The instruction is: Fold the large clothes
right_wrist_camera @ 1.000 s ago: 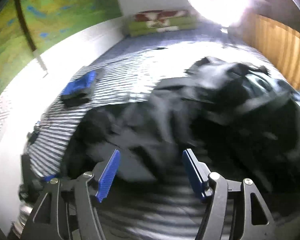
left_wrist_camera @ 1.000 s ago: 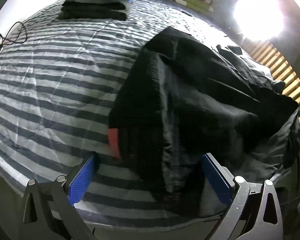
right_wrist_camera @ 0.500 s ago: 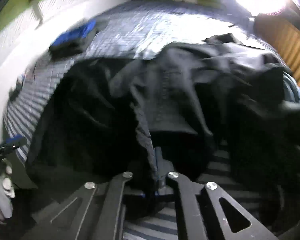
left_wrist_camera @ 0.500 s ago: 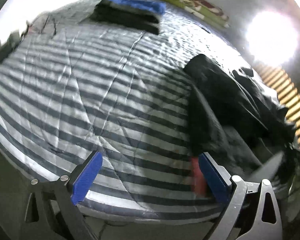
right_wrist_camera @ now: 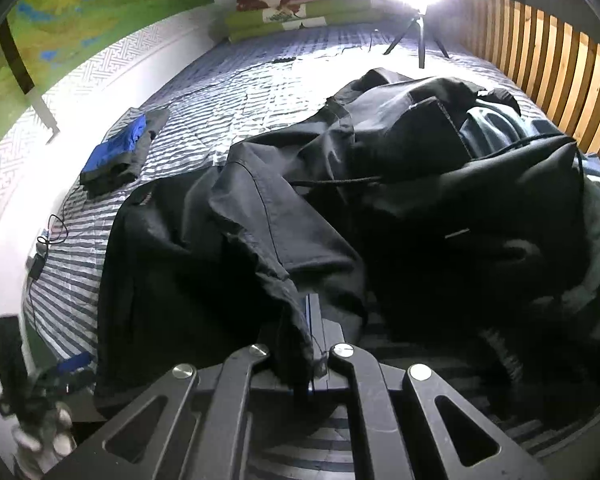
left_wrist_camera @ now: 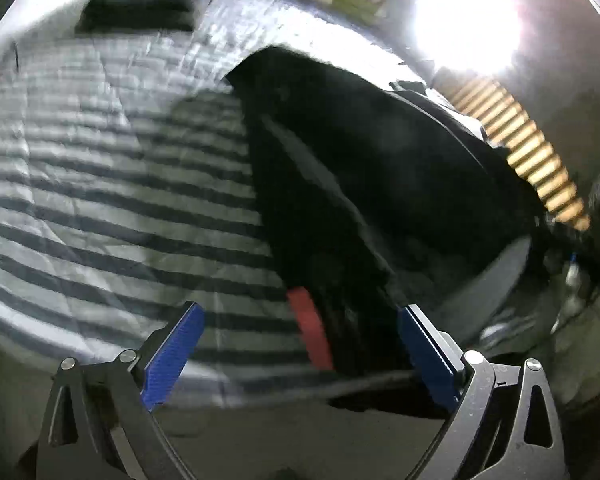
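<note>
A large black garment (right_wrist_camera: 260, 216) lies crumpled on the striped bed (right_wrist_camera: 236, 92). My right gripper (right_wrist_camera: 306, 344) is shut on a hem of that black garment, and the pinched fabric hangs down between the fingers. In the left wrist view the same black garment (left_wrist_camera: 360, 168) stretches from the bed's middle to the near edge, with a red label (left_wrist_camera: 310, 328) at its hem. My left gripper (left_wrist_camera: 300, 352) stands open just off the bed's near edge, the red label between its blue pads (left_wrist_camera: 172, 352) without touching them.
A folded blue and black pile (right_wrist_camera: 118, 156) sits at the far left of the bed. Green and red folded bedding (right_wrist_camera: 296, 10) lies at the head. A lamp on a tripod (right_wrist_camera: 416, 36) glares there. A slatted wooden rail (right_wrist_camera: 548, 60) runs along the right. More dark clothes (right_wrist_camera: 520, 184) heap at right.
My right gripper has gone from open to shut on the garment's hem and lifted it. The left gripper swung left, then back toward the red-labelled hem, still open.
</note>
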The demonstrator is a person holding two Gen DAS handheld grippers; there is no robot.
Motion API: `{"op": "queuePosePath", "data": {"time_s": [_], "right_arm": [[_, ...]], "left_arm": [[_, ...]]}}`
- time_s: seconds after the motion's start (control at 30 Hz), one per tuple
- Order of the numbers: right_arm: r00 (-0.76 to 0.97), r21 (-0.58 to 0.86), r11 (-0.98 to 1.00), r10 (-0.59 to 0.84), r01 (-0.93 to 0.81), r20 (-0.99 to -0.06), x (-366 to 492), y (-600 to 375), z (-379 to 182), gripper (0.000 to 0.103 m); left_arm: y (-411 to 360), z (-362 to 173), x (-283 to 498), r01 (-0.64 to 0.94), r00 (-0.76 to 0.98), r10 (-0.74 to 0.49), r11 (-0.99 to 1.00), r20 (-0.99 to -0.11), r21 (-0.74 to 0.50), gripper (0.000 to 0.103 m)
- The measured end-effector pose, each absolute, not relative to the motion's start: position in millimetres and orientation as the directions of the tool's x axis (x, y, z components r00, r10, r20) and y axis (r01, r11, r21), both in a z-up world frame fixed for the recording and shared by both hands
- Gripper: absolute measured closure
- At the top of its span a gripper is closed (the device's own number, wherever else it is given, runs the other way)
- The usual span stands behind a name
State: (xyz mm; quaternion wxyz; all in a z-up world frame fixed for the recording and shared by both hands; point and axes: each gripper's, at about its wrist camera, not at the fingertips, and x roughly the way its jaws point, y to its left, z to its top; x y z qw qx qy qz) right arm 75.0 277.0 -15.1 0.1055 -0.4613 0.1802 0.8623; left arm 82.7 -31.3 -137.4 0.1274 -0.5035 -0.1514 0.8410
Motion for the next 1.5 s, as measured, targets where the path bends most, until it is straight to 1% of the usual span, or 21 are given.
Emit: {"op": "queuePosePath", "data": {"time_s": [0.1, 0.17, 0.23, 0.27, 0.37, 0.47, 0.53, 0.6, 0.67, 0.7, 0.77, 0.8, 0.83, 0.9, 0.97, 1.2, 1.23, 1.27, 1.3, 1.4, 1.5], "right_arm": [[-0.55, 0.223, -0.913, 0.003, -0.343, -0.835, 70.7, 275.9, -17.1, 0.1], [-0.547, 0.229, -0.911, -0.005, -0.342, -0.837, 68.5, 278.0, -17.9, 0.1], [-0.549, 0.25, -0.906, -0.022, -0.343, -0.835, 66.6, 280.0, -17.6, 0.1], [-0.554, 0.263, -0.902, -0.033, -0.342, -0.832, 65.7, 280.5, -16.6, 0.1], [-0.569, 0.295, -0.892, -0.054, -0.342, -0.821, 65.4, 281.9, -11.9, 0.1], [-0.577, 0.311, -0.884, -0.06, -0.349, -0.815, 65.7, 285.7, -8.0, 0.1], [-0.577, 0.322, -0.879, -0.068, -0.35, -0.814, 65.5, 287.5, -7.6, 0.1], [-0.575, 0.347, -0.874, -0.098, -0.34, -0.812, 65.0, 287.3, -9.2, 0.1], [-0.574, 0.365, -0.872, -0.124, -0.327, -0.809, 65.5, 285.2, -10.5, 0.099], [-0.574, 0.374, -0.872, -0.137, -0.317, -0.807, 66.2, 283.2, -10.7, 0.096], [-0.575, 0.394, -0.868, -0.163, -0.302, -0.802, 68.0, 280.2, -10.6, 0.095], [-0.577, 0.41, -0.865, -0.185, -0.289, -0.796, 69.2, 279.8, -10.4, 0.095], [-0.579, 0.434, -0.86, -0.216, -0.268, -0.786, 70.1, 279.1, -10.1, 0.094], [-0.582, 0.469, -0.849, -0.26, -0.242, -0.771, 73.6, 280.4, -8.2, 0.087], [-0.612, 0.472, -0.849, -0.247, -0.238, -0.752, 79.2, 286.8, -1.9, 0.074], [-0.646, 0.361, -0.889, -0.102, -0.281, -0.756, 60.2, 307.5, 13.5, 0.068], [-0.647, 0.345, -0.896, -0.09, -0.279, -0.757, 51.4, 307.7, 15.0, 0.06], [-0.646, 0.322, -0.907, -0.077, -0.27, -0.76, 38.9, 308.1, 15.9, 0.049], [-0.642, 0.295, -0.916, -0.056, -0.271, -0.765, 29.1, 310.3, 15.8, 0.046], [-0.646, 0.232, -0.926, 0.018, -0.299, -0.763, -6.8, 317.8, 17.7, 0.045], [-0.658, 0.254, -0.928, -0.014, -0.271, -0.753, -42.7, 315.4, 20.4, 0.045]], "left_arm": [[8.9, -122.9, 109.1, -0.204, -0.549, 0.201, -0.974, -0.811, -0.103, 0.003], [38.7, -122.0, 119.7, -0.306, -0.584, 0.129, -0.949, -0.801, 0.071, 0.003], [61.2, -127.9, 122.1, -0.373, -0.594, 0.085, -0.91, -0.8, 0.18, 0.002], [66.5, -131.1, 121.4, -0.383, -0.592, 0.073, -0.902, -0.803, 0.2, 0.002], [79.8, -143.2, 111.7, -0.397, -0.568, 0.042, -0.889, -0.822, 0.229, 0.002], [84.6, -142.3, 113.4, -0.406, -0.562, 0.086, -0.895, -0.823, 0.183, 0.002], [89.4, -142.2, 114.1, -0.416, -0.575, 0.092, -0.888, -0.813, 0.194, 0.004], [95.0, -147.5, 105.5, -0.409, -0.587, 0.062, -0.883, -0.807, 0.23, 0.024], [93.9, -151.4, 90.3, -0.391, -0.574, 0.059, -0.896, -0.817, 0.21, 0.046], [89.5, -149.1, 87.1, -0.379, -0.576, 0.067, -0.905, -0.815, 0.194, 0.05], [75.8, -140.4, 81.1, -0.345, -0.589, 0.08, -0.925, -0.804, 0.16, 0.068], [66.9, -134.1, 78.6, -0.319, -0.603, 0.077, -0.936, -0.794, 0.151, 0.073], [55.3, -126.9, 74.6, -0.282, -0.622, 0.058, -0.947, -0.781, 0.154, 0.087], [25.6, -109.3, 63.3, -0.213, -0.647, 0.037, -0.968, -0.761, 0.133, 0.087], [-10.4, -92.1, 52.0, -0.131, -0.658, 0.019, -0.987, -0.753, 0.09, 0.087], [-105.6, -55.6, 30.4, 0.056, -0.711, -0.102, -0.994, -0.696, 0.089, 0.088], [-114.3, -52.8, 30.0, 0.074, -0.714, -0.117, -0.993, -0.69, 0.092, 0.088], [-125.1, -50.2, 32.5, 0.09, -0.716, -0.129, -0.992, -0.686, 0.092, 0.088], [-132.8, -49.1, 30.2, 0.104, -0.716, -0.134, -0.991, -0.685, 0.085, 0.088], [-154.3, -50.8, 29.9, 0.124, -0.702, -0.134, -0.99, -0.699, 0.066, 0.088], [-162.4, -61.1, 21.5, 0.127, -0.692, -0.144, -0.989, -0.707, 0.077, 0.088]]}}
